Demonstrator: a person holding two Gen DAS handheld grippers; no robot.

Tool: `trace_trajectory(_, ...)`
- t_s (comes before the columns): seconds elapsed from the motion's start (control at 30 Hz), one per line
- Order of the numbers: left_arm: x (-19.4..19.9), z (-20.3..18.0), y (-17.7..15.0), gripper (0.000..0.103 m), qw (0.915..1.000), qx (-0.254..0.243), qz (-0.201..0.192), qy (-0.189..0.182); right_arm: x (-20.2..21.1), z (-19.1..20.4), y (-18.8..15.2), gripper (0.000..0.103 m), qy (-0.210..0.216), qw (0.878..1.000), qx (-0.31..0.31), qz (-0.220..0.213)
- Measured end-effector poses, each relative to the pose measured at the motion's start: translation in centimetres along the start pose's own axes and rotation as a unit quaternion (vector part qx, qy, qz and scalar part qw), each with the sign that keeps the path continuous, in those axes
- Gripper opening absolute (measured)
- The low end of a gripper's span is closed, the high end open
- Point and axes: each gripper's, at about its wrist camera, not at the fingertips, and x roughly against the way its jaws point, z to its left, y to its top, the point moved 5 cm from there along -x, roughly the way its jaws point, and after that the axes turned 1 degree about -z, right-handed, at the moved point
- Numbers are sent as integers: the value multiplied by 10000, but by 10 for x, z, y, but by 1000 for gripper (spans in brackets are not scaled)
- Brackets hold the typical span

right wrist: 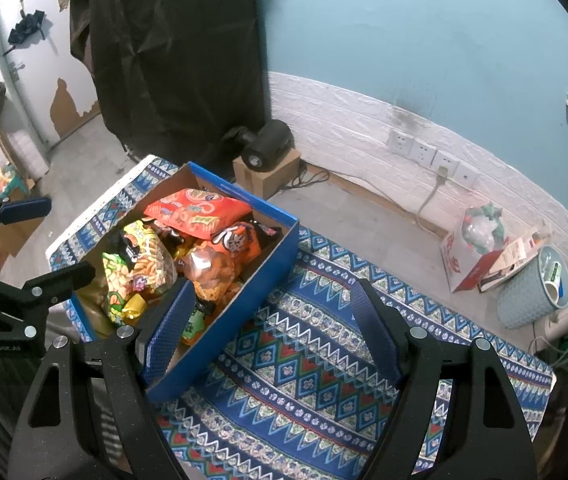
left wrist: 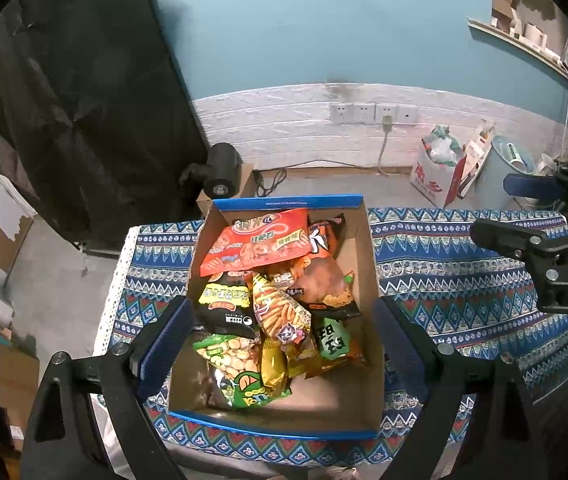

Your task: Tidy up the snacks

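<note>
Many snack bags [left wrist: 271,300] lie heaped in a blue-edged cardboard box [left wrist: 358,248] on the patterned tablecloth [right wrist: 304,360], the lower bags half buried and their print unreadable. The left gripper [left wrist: 279,344] hangs above the box, jaws wide apart, empty. The right gripper [right wrist: 271,332], also spread and empty, hovers over bare cloth beside the box's right wall.

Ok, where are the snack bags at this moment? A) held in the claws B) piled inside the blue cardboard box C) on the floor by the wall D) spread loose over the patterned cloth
B: the snack bags lie heaped inside the blue cardboard box, while both claws, left claw and right claw, are open and empty.
</note>
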Motion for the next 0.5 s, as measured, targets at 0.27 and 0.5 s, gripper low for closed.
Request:
trace_trajectory(0.27, -1, 0, -2, 92, 10000, 17, 54, -40, 0, -1, 0, 79, -4, 10000, -2, -6)
trace_trajectory(0.5, -2, -2, -2, 92, 9999, 23, 108, -90, 0, 0, -1, 79, -9, 10000, -1, 1)
